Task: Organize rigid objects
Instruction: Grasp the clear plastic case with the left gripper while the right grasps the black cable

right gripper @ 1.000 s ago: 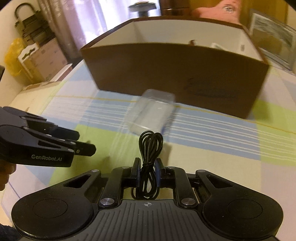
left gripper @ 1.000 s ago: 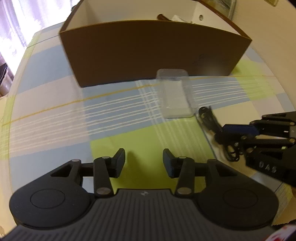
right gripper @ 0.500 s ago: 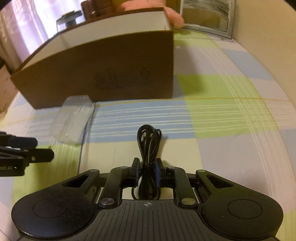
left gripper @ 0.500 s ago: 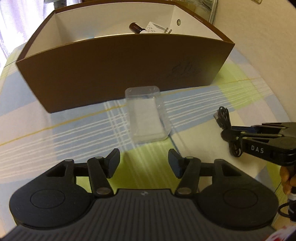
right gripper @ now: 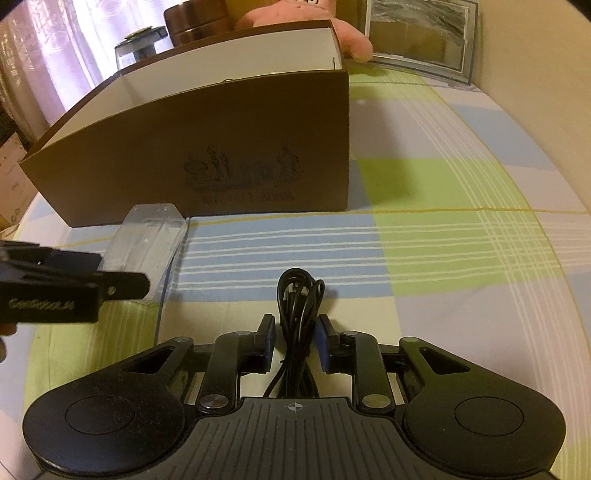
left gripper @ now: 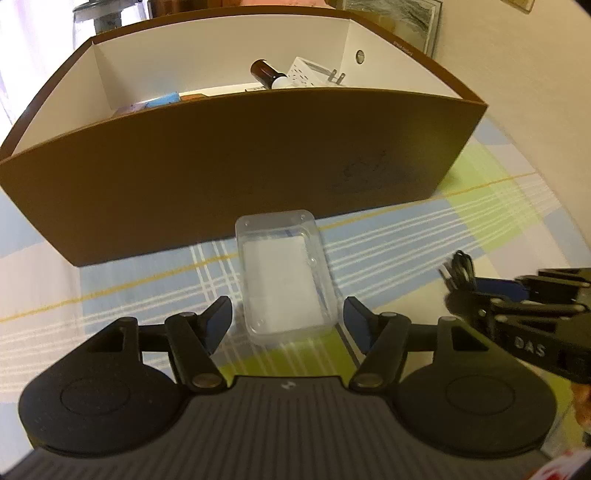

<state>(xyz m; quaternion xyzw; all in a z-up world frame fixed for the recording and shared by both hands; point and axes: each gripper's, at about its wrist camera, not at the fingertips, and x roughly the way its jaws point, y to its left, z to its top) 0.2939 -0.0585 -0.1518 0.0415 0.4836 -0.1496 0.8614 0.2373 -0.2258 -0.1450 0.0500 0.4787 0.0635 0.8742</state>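
Left gripper [left gripper: 286, 320] has slid in and its jaws have just been opening, now straddling the near end of the clear plastic case [left gripper: 284, 273] without touching. The right gripper [right gripper: 294, 341], just loosening, has the black cable bundle [right gripper: 297, 314] between slack jaws. Next likely: pinch the case and lift it over the brown box [left gripper: 236, 155] wall hard behind; tabletop [right gripper: 443, 236] rightward lies open.

Pink plush toy [right gripper: 332, 22] top centre, behind box. Framed picture [right gripper: 417, 37] upper right. Checked cloth [right gripper: 461, 240] covers worktop.
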